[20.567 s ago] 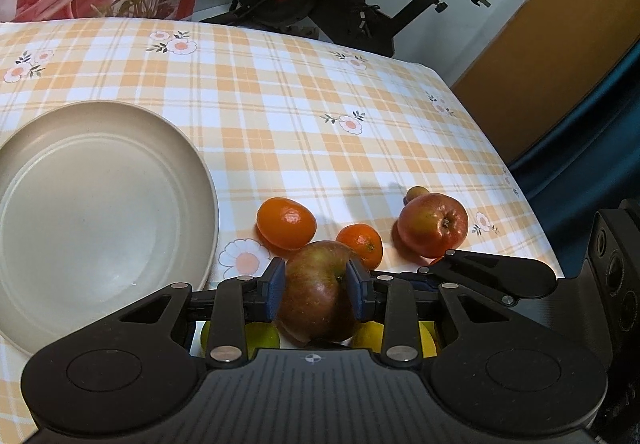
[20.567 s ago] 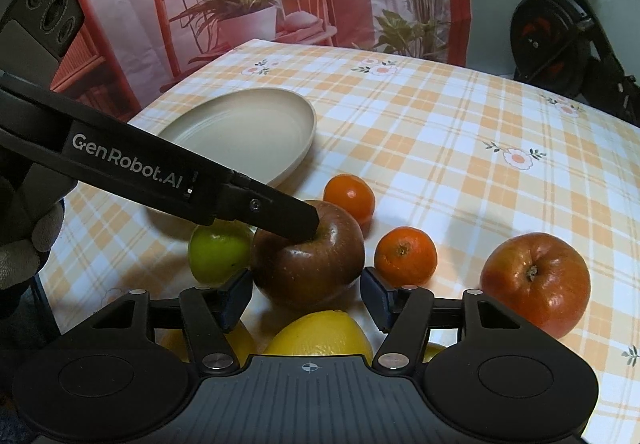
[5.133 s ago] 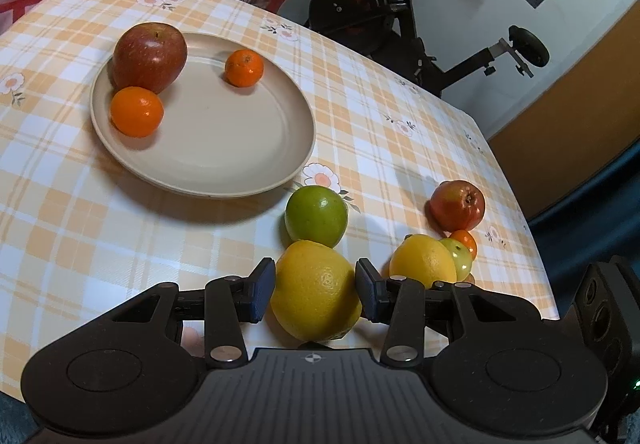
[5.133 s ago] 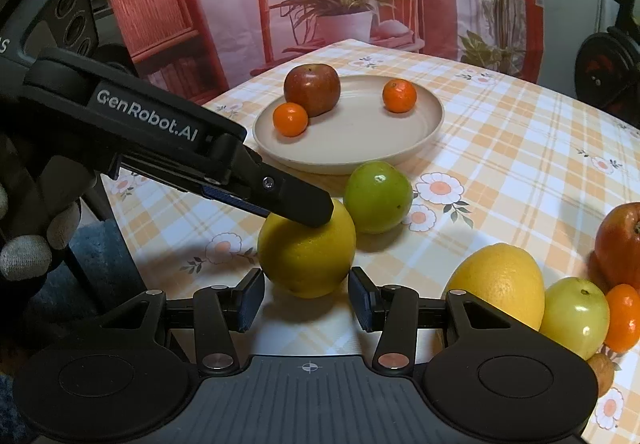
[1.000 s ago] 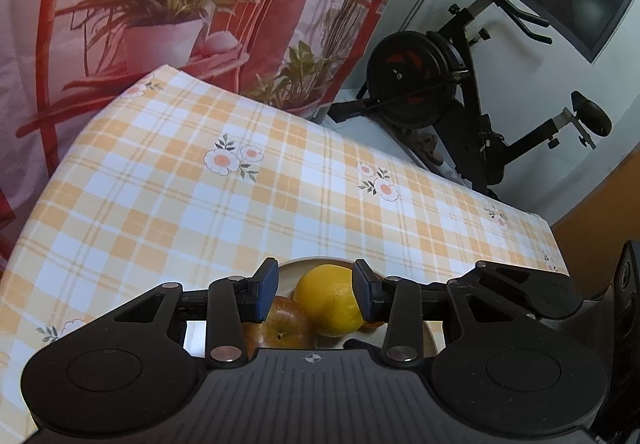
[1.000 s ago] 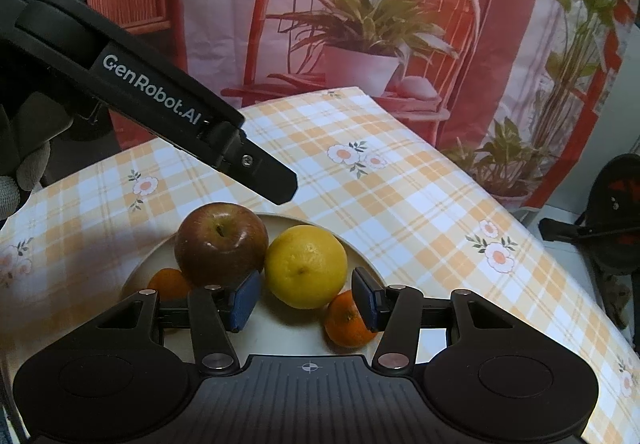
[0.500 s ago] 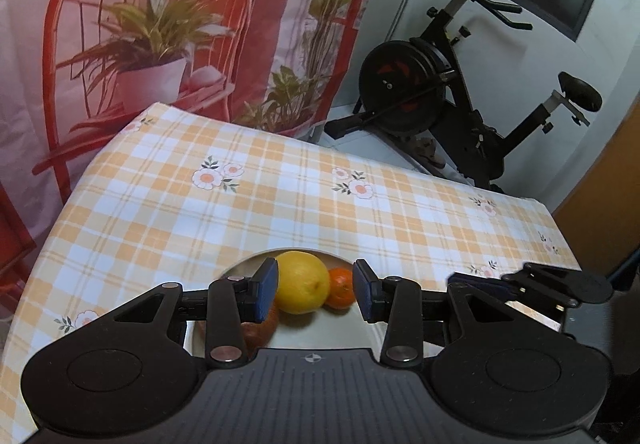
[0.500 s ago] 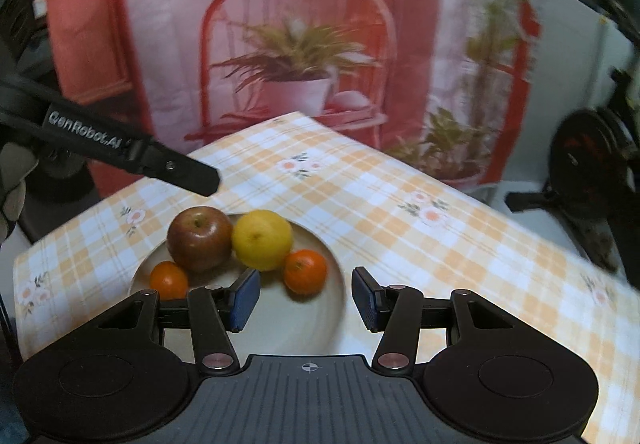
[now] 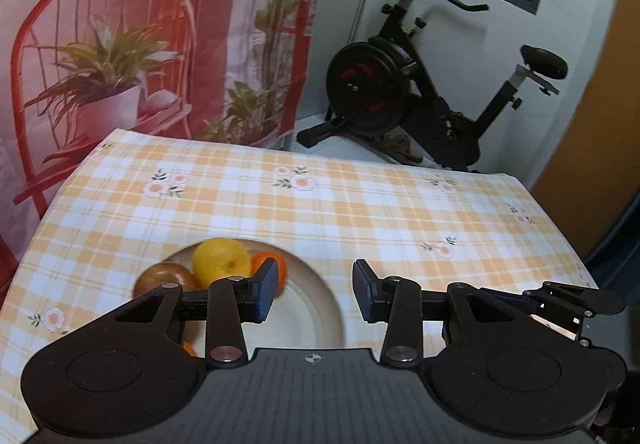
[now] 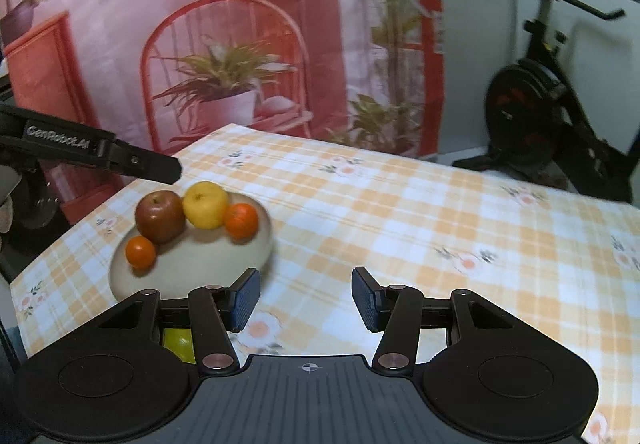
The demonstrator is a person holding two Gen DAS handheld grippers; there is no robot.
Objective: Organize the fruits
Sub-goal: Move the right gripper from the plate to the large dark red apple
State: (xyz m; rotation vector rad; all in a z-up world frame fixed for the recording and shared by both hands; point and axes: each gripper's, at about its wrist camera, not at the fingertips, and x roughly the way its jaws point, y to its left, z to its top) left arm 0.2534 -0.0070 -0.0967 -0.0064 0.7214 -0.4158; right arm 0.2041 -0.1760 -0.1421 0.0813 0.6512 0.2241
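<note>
A beige plate point(image 10: 200, 268) at the table's left end holds a dark red apple point(image 10: 160, 215), a yellow lemon point(image 10: 206, 203) and two oranges, one point(image 10: 241, 219) beside the lemon and a smaller one point(image 10: 140, 252) in front. My right gripper point(image 10: 306, 298) is open and empty, off the plate's right rim. A green fruit point(image 10: 178, 344) shows behind its left finger. In the left wrist view the plate point(image 9: 304, 308), lemon point(image 9: 218, 260) and apple point(image 9: 164, 278) lie just ahead of my open, empty left gripper point(image 9: 315, 294). One left finger point(image 10: 132, 159) hangs above the apple.
The checked orange tablecloth point(image 9: 360, 211) stretches bare to the far and right edges. Behind the table hang a printed backdrop point(image 10: 224, 43) and stands an exercise bike point(image 9: 400, 91). A right gripper finger point(image 9: 580, 298) juts in at the right.
Both grippers have drawn back from the plate and swung right. The lemon stays on the plate, now smaller and to the left in both views.
</note>
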